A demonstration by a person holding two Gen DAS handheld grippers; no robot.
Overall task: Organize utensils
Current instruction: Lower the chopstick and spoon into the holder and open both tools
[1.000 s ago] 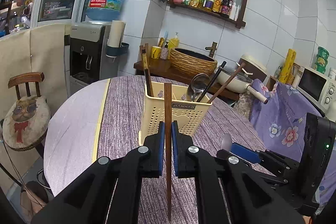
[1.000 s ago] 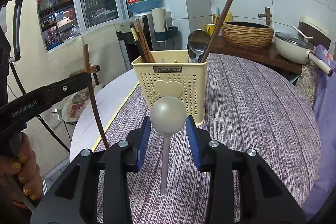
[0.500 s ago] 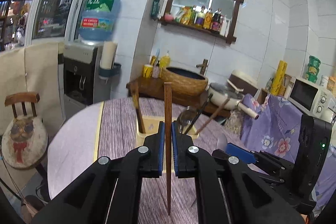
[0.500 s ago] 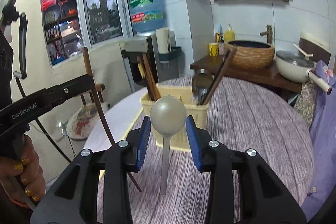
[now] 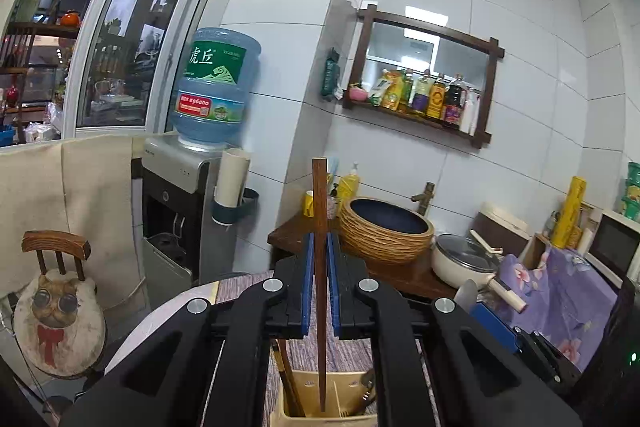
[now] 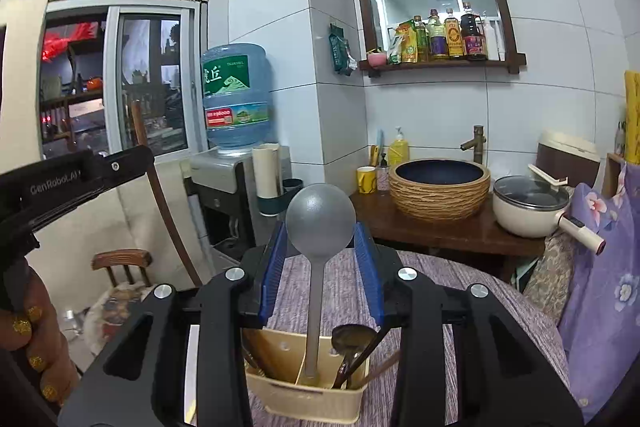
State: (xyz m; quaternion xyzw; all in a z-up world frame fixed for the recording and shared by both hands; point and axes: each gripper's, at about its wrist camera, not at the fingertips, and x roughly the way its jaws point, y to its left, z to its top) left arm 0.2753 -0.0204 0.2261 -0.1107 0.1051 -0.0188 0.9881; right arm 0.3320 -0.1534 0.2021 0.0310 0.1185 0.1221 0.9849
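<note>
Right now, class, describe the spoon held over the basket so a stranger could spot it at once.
Start at the purple-clothed table, then find the cream utensil basket at its near edge. Directly above it, the right tongs hold a grey spoon upright, bowl up, handle tip dipping into the middle compartment. Unlike the dark ladle beside it, it is pale matte grey.

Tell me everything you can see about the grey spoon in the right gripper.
The grey spoon looks like matte metal or plastic, with a round bowl on top and a thin straight handle below. It stands nearly upright, bowl up. The right gripper is shut on it, its blue pads at the sides of the bowl's lower half. The handle's tip reaches down into the middle compartment of the cream utensil holder; whether it touches the bottom cannot be seen. Other utensils sit in the neighbouring compartments, apart from it.
</note>
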